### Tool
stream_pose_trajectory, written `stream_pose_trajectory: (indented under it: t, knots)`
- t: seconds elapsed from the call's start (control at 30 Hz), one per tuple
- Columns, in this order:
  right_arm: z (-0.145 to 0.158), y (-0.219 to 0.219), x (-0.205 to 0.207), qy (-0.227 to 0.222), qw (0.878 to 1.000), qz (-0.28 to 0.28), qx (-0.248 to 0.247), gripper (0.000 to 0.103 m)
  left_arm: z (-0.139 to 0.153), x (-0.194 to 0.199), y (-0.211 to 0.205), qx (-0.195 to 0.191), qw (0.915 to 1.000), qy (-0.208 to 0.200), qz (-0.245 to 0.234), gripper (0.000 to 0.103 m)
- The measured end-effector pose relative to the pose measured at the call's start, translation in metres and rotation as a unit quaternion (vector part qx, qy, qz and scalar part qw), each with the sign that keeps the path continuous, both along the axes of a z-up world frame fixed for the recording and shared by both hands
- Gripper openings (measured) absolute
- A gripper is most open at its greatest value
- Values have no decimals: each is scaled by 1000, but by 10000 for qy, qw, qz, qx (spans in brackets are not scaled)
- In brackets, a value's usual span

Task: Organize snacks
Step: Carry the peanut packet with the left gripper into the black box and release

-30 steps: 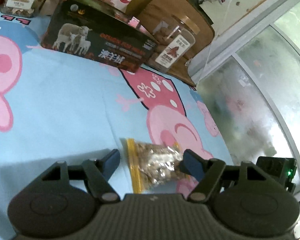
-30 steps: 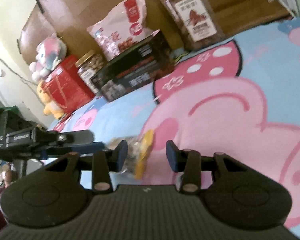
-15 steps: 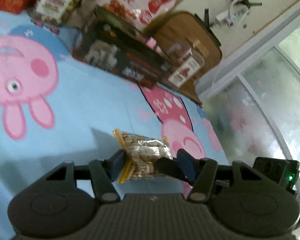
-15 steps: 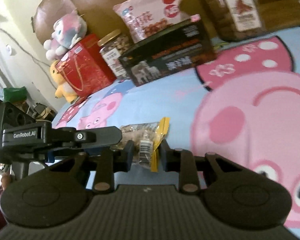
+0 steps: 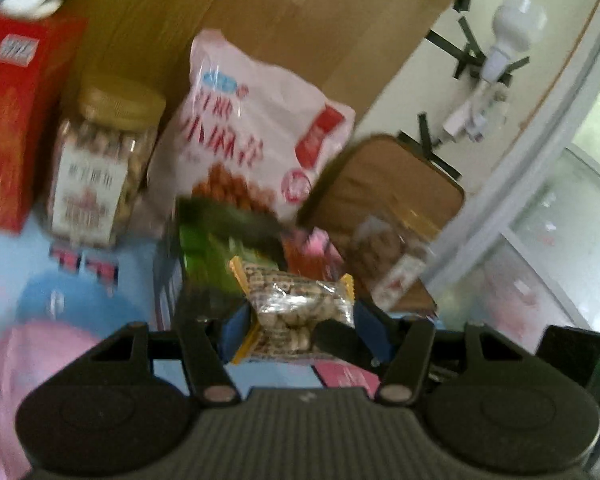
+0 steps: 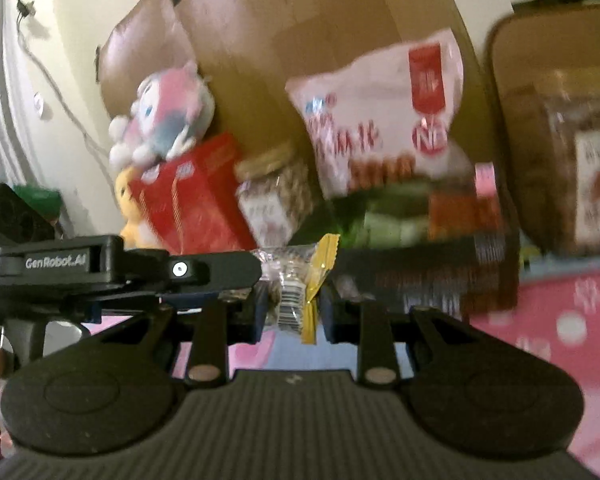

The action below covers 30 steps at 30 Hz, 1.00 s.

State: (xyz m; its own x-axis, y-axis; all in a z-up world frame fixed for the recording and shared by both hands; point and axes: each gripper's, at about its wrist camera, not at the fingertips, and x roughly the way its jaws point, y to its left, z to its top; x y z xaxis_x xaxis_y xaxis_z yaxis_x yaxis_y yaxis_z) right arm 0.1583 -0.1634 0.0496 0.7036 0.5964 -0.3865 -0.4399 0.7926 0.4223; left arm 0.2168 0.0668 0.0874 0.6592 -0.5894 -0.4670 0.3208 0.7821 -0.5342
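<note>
Small clear nut packet w/ yellow ends [image 5: 300, 312] is held off the pink-and-blue cartoon bedsheet [image 6: 560, 320], pinched from both sides: left hand-held gripper [image 5: 300, 326] and right hand-held gripper [image 6: 292, 308] each clamp it (views blurred). Behind the packet: pink-white snack bag [image 5: 252, 136], gold-lidded clear jar [image 5: 100, 168].

Your right claw [image 6: 292, 312] pinches the clear snack packet [image 6: 296, 280] by its yellow-sealed end, both blue fingers [image 6: 260, 312] pressed against it, lifted above the pink cartoon bedsheet [image 6: 560, 320]. Your left claw [image 6: 236, 272] meets the same packet from the left. Along the bed's far edge stand a red box [image 6: 196, 204], a nut jar [image 6: 276, 196], a pink-white bag [image 6: 380, 112] and a dark box [image 6: 428, 264].
</note>
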Motion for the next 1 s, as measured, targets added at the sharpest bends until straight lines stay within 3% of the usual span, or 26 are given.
stream_pose_trajectory:
  t: [0.17, 0.37, 0.4, 0.47, 0.53, 0.8, 1.0]
  knots:
    - [0, 17, 40, -331, 9987, -220, -327, 30, -3, 48, -15, 506, 9984, -3, 239, 60]
    - [-19, 37, 69, -470, 9944, -351, -884, 34, -16, 68, -24, 1050, 9931, 49, 529, 64]
    - [-21, 39, 70, -498, 9937, -365, -939, 37, -18, 68, -25, 1086, 9925, 51, 560, 65]
    - [-23, 37, 69, -530, 9938, -427, -881, 56, -19, 68, -23, 1083, 9924, 40, 578, 66]
    - [-21, 33, 66, -559, 9942, -490, -771, 57, -16, 65, -23, 1069, 9924, 11, 616, 67]
    - [-13, 0, 30, -449, 9949, -807, -392, 57, 0, 15, -16, 828, 9949, -211, 535, 67]
    - [-17, -19, -24, -352, 9940, -1009, -217, 57, -8, -51, -25, 1187, 9909, -424, 463, 67]
